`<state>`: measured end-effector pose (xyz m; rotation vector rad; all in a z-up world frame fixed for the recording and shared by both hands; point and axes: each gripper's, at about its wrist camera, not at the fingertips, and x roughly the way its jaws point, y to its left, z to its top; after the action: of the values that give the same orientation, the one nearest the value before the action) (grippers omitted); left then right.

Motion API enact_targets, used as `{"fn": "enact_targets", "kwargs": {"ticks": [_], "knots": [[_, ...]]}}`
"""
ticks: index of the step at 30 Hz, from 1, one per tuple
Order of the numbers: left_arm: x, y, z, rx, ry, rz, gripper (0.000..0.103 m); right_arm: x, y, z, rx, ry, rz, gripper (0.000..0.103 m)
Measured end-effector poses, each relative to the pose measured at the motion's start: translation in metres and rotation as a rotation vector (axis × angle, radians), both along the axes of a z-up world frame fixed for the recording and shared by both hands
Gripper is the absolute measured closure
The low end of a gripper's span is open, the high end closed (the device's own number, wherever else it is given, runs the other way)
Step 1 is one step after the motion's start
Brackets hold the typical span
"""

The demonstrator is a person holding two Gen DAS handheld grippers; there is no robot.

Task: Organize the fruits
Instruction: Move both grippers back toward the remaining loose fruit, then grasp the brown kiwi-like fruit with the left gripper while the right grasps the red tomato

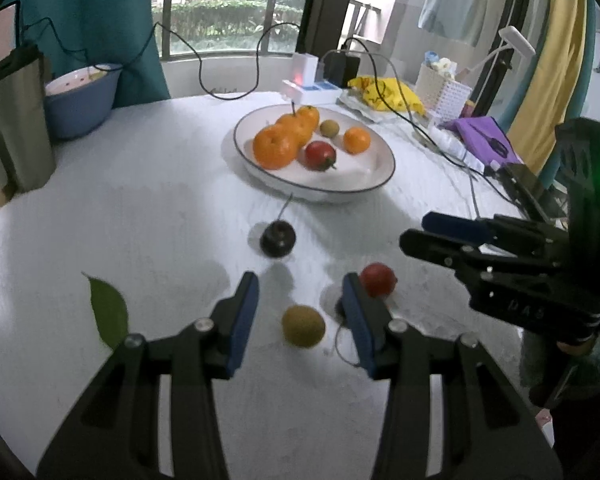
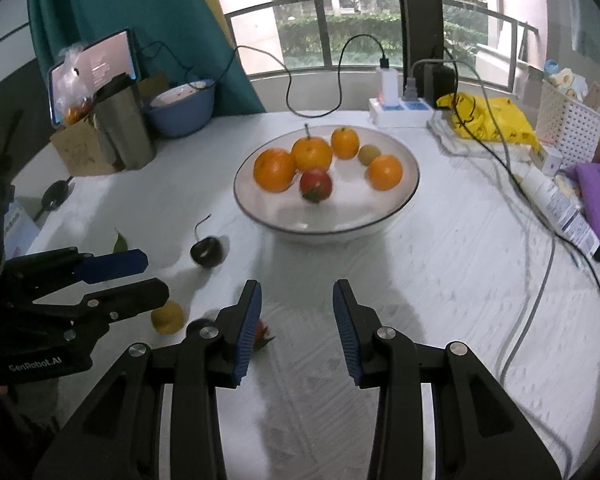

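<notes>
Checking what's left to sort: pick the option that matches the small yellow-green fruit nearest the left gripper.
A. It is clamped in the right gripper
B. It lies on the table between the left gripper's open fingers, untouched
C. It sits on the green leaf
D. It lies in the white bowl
B: the yellow-green fruit rests on the table between the left gripper's spread fingers, neither pad touching it.

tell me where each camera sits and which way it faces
Left wrist: on the left gripper, angled down across the table at a yellow-green fruit; its own fingers show, and the right gripper enters from the right.
Right wrist: on the right gripper, facing the bowl; its own fingers show, left gripper at left.
Shared: the bowl of oranges, a dark cherry, the window.
</notes>
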<state>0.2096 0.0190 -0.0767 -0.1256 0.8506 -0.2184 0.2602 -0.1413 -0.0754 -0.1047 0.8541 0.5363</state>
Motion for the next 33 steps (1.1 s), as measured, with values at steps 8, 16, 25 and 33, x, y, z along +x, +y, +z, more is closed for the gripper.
{"fn": "enact_targets", "kwargs": {"ticks": [8, 16, 25, 33], "knots": [[-0.002, 0.001, -0.006, 0.01, 0.037, 0.007, 0.058, -0.01, 0.008, -0.006, 0.011, 0.019, 0.023, 0.064], [-0.002, 0.0, -0.02, 0.017, 0.073, 0.043, 0.058, -0.007, 0.015, -0.012, 0.026, 0.035, 0.05, 0.064], [0.001, -0.006, -0.027, 0.016, 0.064, 0.032, 0.058, 0.005, 0.017, -0.025, 0.092, 0.107, 0.072, 0.064], [0.005, -0.005, -0.028, -0.025, 0.073, 0.01, 0.071, 0.012, 0.011, -0.029, 0.138, 0.16, 0.085, 0.066]]}}
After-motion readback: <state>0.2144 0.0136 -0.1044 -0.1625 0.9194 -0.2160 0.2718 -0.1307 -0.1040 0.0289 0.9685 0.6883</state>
